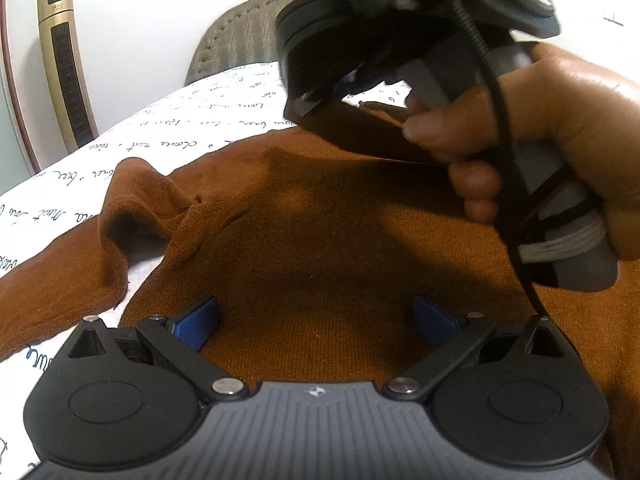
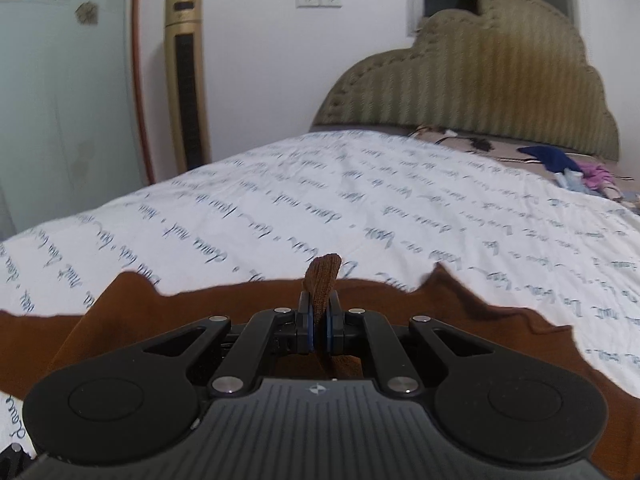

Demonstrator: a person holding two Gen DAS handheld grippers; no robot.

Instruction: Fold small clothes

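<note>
Right gripper [image 2: 319, 330] pinches a brown sweater [image 1: 320, 232] edge while the left gripper [image 1: 316, 320] gapes wide above it; that thin pinch could slip mid-fold.

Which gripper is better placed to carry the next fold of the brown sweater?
Right. The right gripper is already shut on the sweater; the left gripper sits open over it, gripping nothing.

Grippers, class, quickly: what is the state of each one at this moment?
Left gripper: open, its blue pads spread over the brown garment, gripping nothing.
Right gripper: closed, pinching a fold of the brown garment.
</note>
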